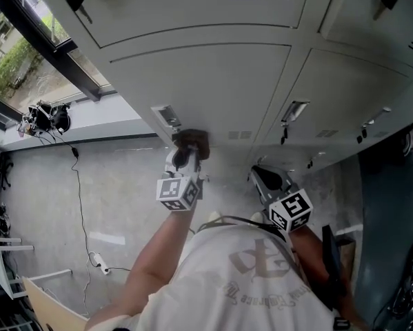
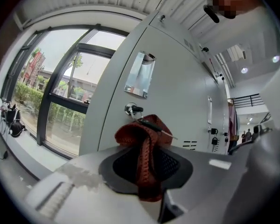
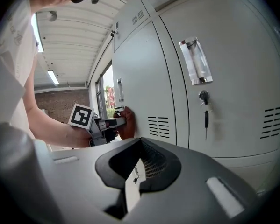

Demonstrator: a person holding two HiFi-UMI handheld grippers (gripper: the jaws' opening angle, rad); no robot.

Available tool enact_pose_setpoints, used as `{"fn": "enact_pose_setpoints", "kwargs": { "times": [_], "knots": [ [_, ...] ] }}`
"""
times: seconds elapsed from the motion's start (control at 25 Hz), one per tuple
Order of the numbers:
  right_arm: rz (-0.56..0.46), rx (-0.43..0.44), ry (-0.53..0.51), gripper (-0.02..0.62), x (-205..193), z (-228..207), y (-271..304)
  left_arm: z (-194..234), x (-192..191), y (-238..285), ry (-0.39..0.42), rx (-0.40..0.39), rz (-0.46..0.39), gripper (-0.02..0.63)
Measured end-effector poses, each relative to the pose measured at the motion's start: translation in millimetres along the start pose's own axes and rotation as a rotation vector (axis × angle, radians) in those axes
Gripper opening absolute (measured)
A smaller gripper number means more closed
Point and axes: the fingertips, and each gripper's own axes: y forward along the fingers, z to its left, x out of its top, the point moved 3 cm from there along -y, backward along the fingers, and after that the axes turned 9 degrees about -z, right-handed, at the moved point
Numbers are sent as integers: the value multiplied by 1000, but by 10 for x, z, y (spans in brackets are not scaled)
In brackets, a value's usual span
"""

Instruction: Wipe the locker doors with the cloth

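Note:
My left gripper (image 1: pixel 187 152) is shut on a bunched red-brown cloth (image 1: pixel 194 141), and the cloth presses against a grey locker door (image 1: pixel 213 81) just below its label holder (image 1: pixel 167 116). In the left gripper view the cloth (image 2: pixel 144 139) sticks out past the gripper (image 2: pixel 148 171), in front of the door's lock and key (image 2: pixel 133 109). The right gripper view shows that left gripper (image 3: pixel 107 123) and the cloth (image 3: pixel 127 123) from the side. My right gripper (image 1: pixel 267 179) hangs lower, off the neighbouring door (image 3: pixel 224 87), shut with nothing in it (image 3: pixel 132 177).
Keys hang from the locks of several doors (image 1: pixel 285 135). A window (image 1: pixel 27 54) and its sill stand to the left, with a dark device (image 1: pixel 46 116) on the sill. On the floor lie a cable (image 1: pixel 78 198) and a power strip (image 1: pixel 99 264). A white frame (image 1: pixel 6 267) stands nearby.

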Motion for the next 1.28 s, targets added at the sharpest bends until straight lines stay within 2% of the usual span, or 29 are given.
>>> {"fn": "enact_pose_setpoints", "kwargs": {
  "times": [0.24,0.52,0.96,1.04,1.2,1.28],
  "knots": [
    [-10,-17,8,8,-1,-111,-116,-250,-32,74,-4,-6,7,69],
    [-38,-6,-1,8,93,-215,-198,-920,-138,324,53,-180,23,71],
    [-58,-35,26,8,122,-453,-398,-1623,-221,583,101,-299,67,71],
    [-56,-39,23,8,143,-491,-419,-1734,-156,621,91,-318,43,71],
    [-57,-24,28,8,172,-515,-372,-1810,29,655,22,-349,-14,71],
    [-59,-4,35,8,185,-483,-310,-1745,85,634,4,-334,-29,71]
  ]
}}
